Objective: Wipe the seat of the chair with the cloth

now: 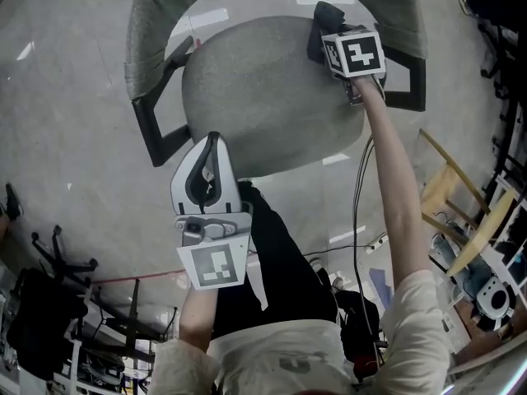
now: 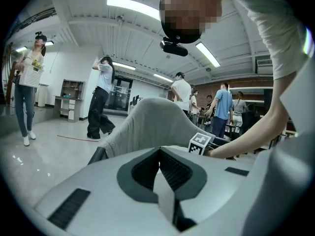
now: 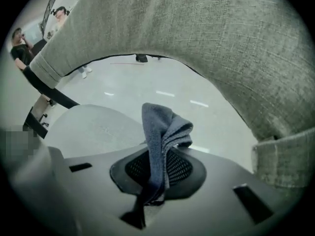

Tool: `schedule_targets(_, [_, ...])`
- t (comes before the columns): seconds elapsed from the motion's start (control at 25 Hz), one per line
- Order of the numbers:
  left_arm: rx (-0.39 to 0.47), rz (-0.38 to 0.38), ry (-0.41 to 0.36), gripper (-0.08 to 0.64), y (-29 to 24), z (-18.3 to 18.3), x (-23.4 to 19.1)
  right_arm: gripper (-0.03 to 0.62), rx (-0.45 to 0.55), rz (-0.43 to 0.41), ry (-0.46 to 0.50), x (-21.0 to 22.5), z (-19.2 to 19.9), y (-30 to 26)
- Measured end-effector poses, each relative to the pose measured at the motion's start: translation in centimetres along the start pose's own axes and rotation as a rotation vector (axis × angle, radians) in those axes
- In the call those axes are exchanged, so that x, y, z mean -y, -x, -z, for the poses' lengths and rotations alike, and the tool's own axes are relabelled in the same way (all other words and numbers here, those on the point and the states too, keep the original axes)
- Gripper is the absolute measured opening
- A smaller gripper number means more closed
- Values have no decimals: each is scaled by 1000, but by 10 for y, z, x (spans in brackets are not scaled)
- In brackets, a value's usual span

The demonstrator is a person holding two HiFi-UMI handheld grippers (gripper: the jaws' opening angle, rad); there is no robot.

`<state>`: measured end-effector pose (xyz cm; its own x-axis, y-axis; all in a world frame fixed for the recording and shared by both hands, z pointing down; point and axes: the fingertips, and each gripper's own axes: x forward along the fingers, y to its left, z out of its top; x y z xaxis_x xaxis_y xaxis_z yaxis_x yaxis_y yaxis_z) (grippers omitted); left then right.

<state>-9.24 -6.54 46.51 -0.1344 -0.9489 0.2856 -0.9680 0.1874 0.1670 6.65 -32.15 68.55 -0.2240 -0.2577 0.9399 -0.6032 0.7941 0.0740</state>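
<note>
Cloth (image 3: 165, 132), dark blue-grey and bunched, is pinched between the right gripper's (image 3: 156, 173) jaws and stands up past their tips. It sits at the far right of the chair seat (image 1: 263, 97), just beside the curved backrest (image 3: 231, 43). It seems to touch the grey upholstery, though the head view is too dark there to be sure. Left gripper (image 1: 211, 151) is held over the seat's near edge, jaws pressed together with nothing between them. Glossy grey floor (image 1: 74, 138) surrounds the chair.
</note>
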Motion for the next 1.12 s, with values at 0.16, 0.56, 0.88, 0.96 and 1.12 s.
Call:
schedule_targets(0.16, [10,6,-10,15,-1,-5,1,49,-25,86,8,19,8,4])
schedule_targets(0.56, [6,1,-9,15,5,-2,-5,49,-44,165,-41,44,19,5])
schedule_targets(0.88, [0,-22,-9,15,13,3,-18,49,59,168,-53,27,-9,29])
schedule_targets(0.96, [4,-33,-4,15,16,1,-21,49,141,101,-48,0,-30,45])
schedule_targets(1.12, [25,-39,-8,15,21,-8,-21,49,304,-114,-46,-81,-71,88])
